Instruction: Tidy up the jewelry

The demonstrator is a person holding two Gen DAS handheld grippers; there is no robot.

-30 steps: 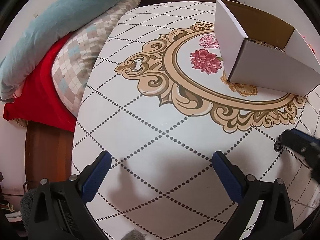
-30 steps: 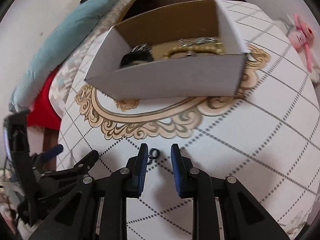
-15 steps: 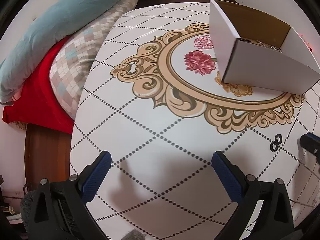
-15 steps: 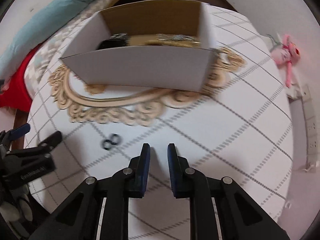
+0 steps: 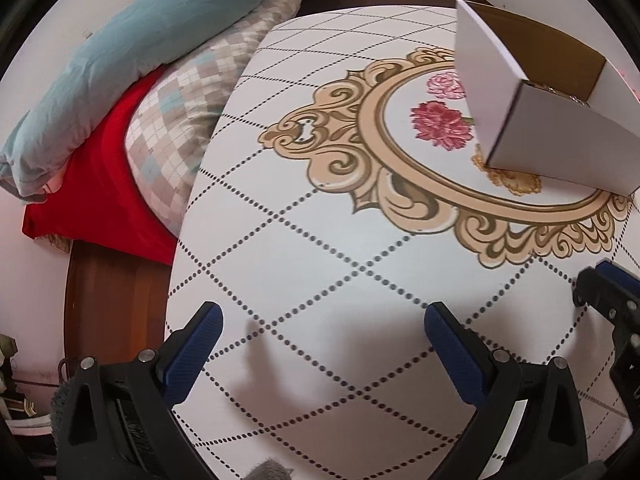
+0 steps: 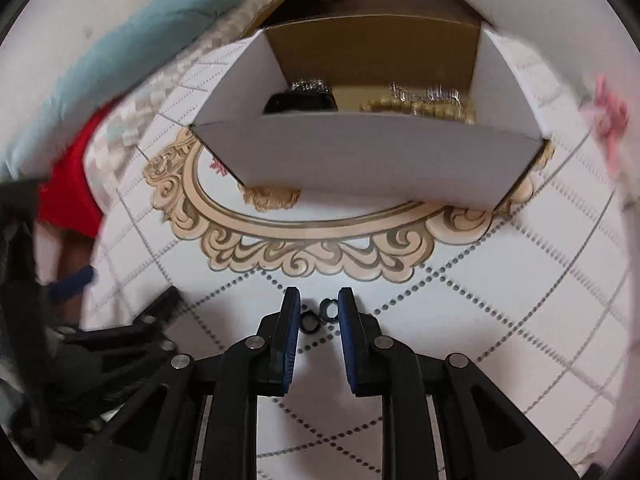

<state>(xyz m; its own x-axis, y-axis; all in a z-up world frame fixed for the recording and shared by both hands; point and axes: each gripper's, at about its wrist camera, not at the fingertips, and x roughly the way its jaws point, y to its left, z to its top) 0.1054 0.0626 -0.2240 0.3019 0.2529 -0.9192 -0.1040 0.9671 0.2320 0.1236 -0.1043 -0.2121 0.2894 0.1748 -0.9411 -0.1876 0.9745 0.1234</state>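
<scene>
Two small black rings [image 6: 318, 318] lie side by side on the patterned table between the fingertips of my right gripper [image 6: 319, 309], whose jaws stand a little apart around them without pinching. A white cardboard box [image 6: 360, 156] stands beyond, holding a gold beaded bracelet [image 6: 420, 108], silver pieces and a black item [image 6: 300, 101]. My left gripper [image 5: 320, 320] is wide open and empty over the table's near left part. The box [image 5: 552, 148] shows at the upper right of the left wrist view, and the right gripper [image 5: 608, 296] enters at its right edge.
The white table [image 5: 320, 240] has a dotted diamond pattern and a gold ornamental oval with red flowers [image 5: 440, 124]. A bed with teal, checked and red bedding [image 5: 120, 92] runs along the table's left edge. A pink toy [image 6: 608, 116] lies off to the right.
My right gripper swung away to the right, then came back over the black rings and now straddles them with slightly wider jaws. The left gripper drifted a little but stays open.
</scene>
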